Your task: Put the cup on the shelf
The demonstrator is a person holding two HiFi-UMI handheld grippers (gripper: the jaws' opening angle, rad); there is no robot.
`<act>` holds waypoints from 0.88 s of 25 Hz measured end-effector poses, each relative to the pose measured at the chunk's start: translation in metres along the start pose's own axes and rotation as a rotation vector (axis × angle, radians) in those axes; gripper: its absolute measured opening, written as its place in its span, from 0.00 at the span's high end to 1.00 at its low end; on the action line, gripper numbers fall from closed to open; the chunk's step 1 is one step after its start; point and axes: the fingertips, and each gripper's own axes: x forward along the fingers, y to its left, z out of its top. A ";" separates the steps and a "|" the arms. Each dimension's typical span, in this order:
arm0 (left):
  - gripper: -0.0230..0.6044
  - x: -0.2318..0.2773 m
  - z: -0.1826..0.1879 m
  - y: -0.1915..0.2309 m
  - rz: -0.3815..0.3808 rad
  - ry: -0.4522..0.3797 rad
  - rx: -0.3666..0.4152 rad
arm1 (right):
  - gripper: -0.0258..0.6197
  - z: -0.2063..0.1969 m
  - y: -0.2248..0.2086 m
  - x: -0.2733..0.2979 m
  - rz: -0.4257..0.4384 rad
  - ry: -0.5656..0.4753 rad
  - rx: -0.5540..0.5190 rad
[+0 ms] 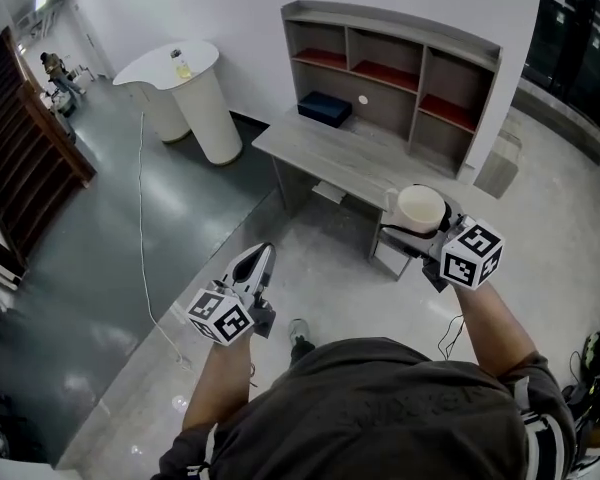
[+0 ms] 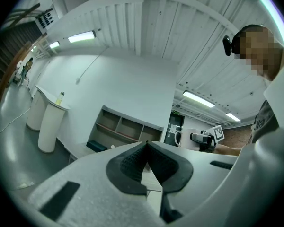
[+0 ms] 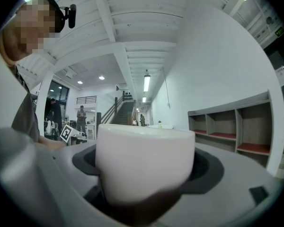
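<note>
Head view: the cup [image 1: 420, 208] is at 3 o'clock in the frame, held in the right hand-held gripper [image 1: 416, 231]. It is seen against the front right corner of the surface [image 1: 330, 153] and is not on the shelf [image 1: 390, 78], which is at 1 o'clock.

Orientation: the cup is upright, long axis vertical, with the open mouth up toward the head camera. Its handle points to 9 o'clock. The cup is plain white with no print or label.

Right gripper view: the jaws are clamped on the cup's [image 3: 144, 162] lower body from both sides. The rim is level and stands above the pads [image 3: 206, 169].

Left hand-held gripper [image 1: 263, 255]: it is at 7 o'clock in the head view, low and well apart from the cup. Left gripper view: the jaws are pressed together at the tips with nothing between them [image 2: 146, 148].

Writing: the marker cubes carry black-and-white square patterns only. A green sign by a far doorway [image 2: 176, 111] is too small to read.

On the surface, at 11 o'clock from the cup, there is a dark blue box [image 1: 324, 108] in front of the shelf's left bay.
</note>
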 end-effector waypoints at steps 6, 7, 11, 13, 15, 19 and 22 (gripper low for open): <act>0.96 0.044 0.050 0.132 -0.061 0.001 0.009 | 0.24 0.024 -0.031 0.138 -0.030 -0.021 0.000; 0.96 0.051 0.061 0.153 -0.070 0.005 0.015 | 0.24 0.030 -0.037 0.160 -0.034 -0.024 0.000; 0.96 0.071 0.097 0.228 -0.097 0.022 0.048 | 0.24 0.053 -0.057 0.239 -0.058 -0.054 -0.001; 0.96 0.079 0.109 0.260 -0.105 0.030 0.055 | 0.24 0.059 -0.067 0.270 -0.071 -0.058 -0.006; 0.96 0.088 0.116 0.288 -0.112 0.035 0.054 | 0.24 0.061 -0.080 0.296 -0.087 -0.058 -0.006; 0.96 0.110 0.126 0.332 -0.119 0.036 0.039 | 0.24 0.060 -0.109 0.335 -0.114 -0.043 0.003; 0.96 0.133 0.132 0.355 -0.119 0.039 0.036 | 0.24 0.061 -0.134 0.358 -0.123 -0.035 0.008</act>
